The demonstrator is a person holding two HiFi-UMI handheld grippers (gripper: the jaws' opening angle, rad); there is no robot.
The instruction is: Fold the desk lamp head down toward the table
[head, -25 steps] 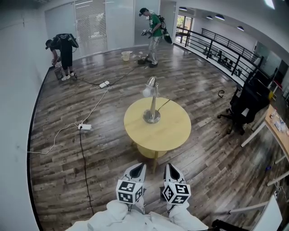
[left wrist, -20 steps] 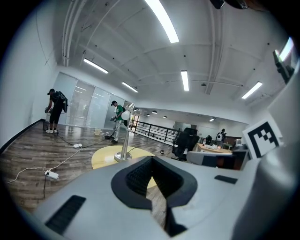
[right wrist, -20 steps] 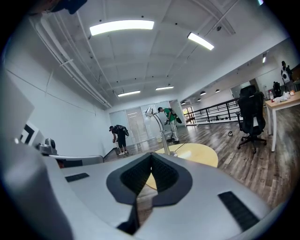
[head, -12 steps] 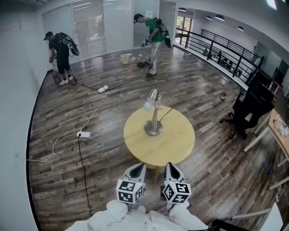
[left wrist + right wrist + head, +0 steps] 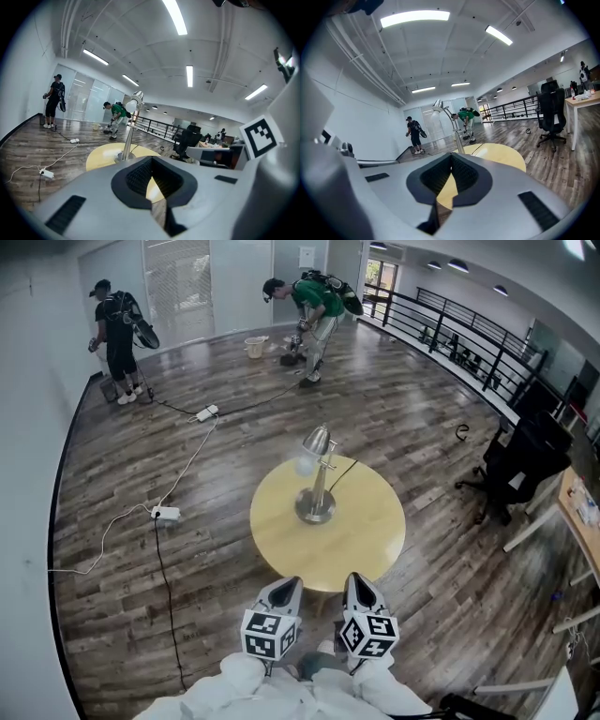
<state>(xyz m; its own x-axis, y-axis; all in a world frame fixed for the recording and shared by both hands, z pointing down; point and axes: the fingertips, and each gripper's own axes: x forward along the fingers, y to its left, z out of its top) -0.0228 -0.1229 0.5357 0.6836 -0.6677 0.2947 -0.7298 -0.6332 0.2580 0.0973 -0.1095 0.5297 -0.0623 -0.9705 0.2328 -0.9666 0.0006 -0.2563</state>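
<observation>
Both tools are shut and empty. The left tool and right tool sit side by side at the near edge of the round surface, and neither touches anything.

The desk lamp stands near the middle of the surface, straight ahead and well apart from both tools. Its base falls between the two tool lines. The stem is upright, so the long axis is vertical. The lamp head is up high, overhanging the stem toward the left tool's side with the shade facing down-left.

In the right gripper view the stem sits almost dead on the jaw line. In the left gripper view it is a bit left of centre. I judge the distance about equal for both.

Next move looks like reach forward and up: one tool takes the head and pushes it down, the other could steady the base.
</observation>
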